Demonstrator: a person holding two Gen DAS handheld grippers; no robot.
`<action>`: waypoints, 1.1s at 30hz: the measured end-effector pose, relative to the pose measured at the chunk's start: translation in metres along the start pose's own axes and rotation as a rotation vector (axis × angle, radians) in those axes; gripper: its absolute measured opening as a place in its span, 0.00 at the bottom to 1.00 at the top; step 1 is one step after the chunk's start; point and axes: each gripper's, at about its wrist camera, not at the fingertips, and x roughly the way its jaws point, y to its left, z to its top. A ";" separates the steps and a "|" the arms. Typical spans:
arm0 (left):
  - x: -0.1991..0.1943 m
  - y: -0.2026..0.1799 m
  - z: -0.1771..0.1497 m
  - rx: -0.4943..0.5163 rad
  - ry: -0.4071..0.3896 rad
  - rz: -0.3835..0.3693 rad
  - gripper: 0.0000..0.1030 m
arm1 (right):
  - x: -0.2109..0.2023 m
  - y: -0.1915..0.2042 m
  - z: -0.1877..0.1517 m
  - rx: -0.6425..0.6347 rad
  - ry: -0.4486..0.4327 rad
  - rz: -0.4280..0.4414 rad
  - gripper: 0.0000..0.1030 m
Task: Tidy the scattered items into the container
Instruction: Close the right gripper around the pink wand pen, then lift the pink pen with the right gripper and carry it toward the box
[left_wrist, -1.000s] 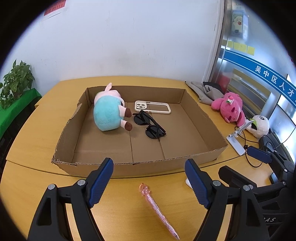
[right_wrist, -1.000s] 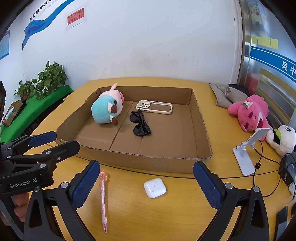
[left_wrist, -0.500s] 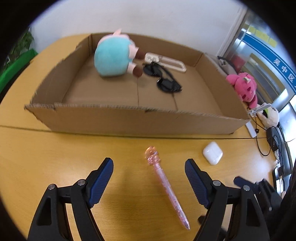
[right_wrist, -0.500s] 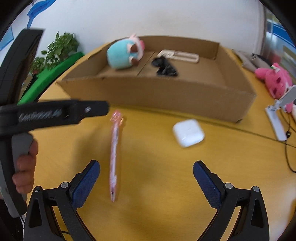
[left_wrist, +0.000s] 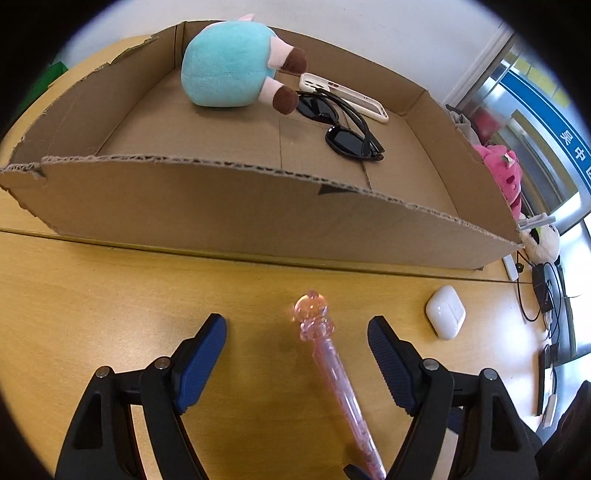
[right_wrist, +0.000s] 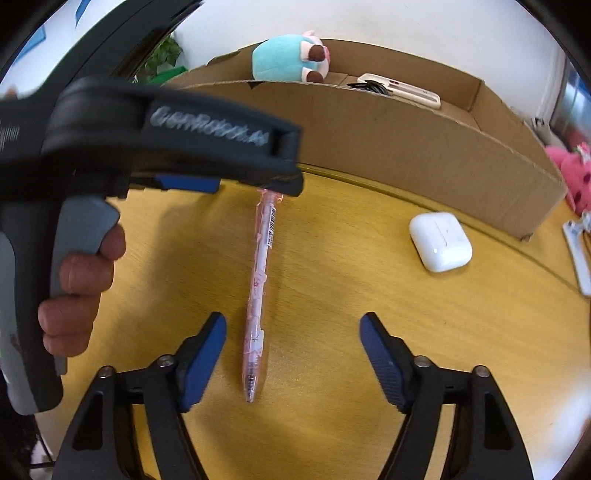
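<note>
Left wrist view gives us the full inside of the cardboard box (left_wrist: 229, 206): a teal plush toy (left_wrist: 232, 66) at the back, black sunglasses (left_wrist: 343, 125) on the floor beside its brown feet, and a cream phone case (left_wrist: 343, 98) behind them. Our left claw (left_wrist: 297, 343) hangs over the wooden counter (left_wrist: 92, 295) with its jaws wide apart and nothing gripped; the pink pen (left_wrist: 328, 358) lies between the blue pads, nearer the right-hand one, touching neither as far as we can see, its ornamental cap pointing toward the box. A white earbud case (left_wrist: 445, 312) sits on the counter off to the right, near the box's front wall. Pink and white soft toys show at the far right edge.

From the right wrist we lose most of the box interior behind its front wall (right_wrist: 406, 136); only the plush toy (right_wrist: 288, 59) and the phone case (right_wrist: 402, 90) peek over the rim. This view adds the body of the left claw (right_wrist: 207, 184) crossing the upper left, hiding the pen's cap, and the fingers of the person's hand (right_wrist: 79, 273) on its grey handle. Our right claw (right_wrist: 293, 345) has just been closing, yet still stands open and holds nothing; the pen (right_wrist: 260, 280) has its tip end between the pads, close to the left one. The earbud case (right_wrist: 439, 240) rests well apart, up to the right.
</note>
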 end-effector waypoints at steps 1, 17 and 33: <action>0.000 0.000 0.000 0.004 -0.002 0.004 0.74 | 0.000 0.001 0.000 -0.004 -0.001 0.000 0.68; 0.004 -0.013 0.001 0.070 0.024 0.005 0.22 | -0.006 0.026 -0.005 -0.091 -0.014 0.044 0.13; -0.040 -0.020 0.010 0.021 -0.035 -0.002 0.21 | -0.040 0.027 -0.009 -0.044 -0.108 0.071 0.11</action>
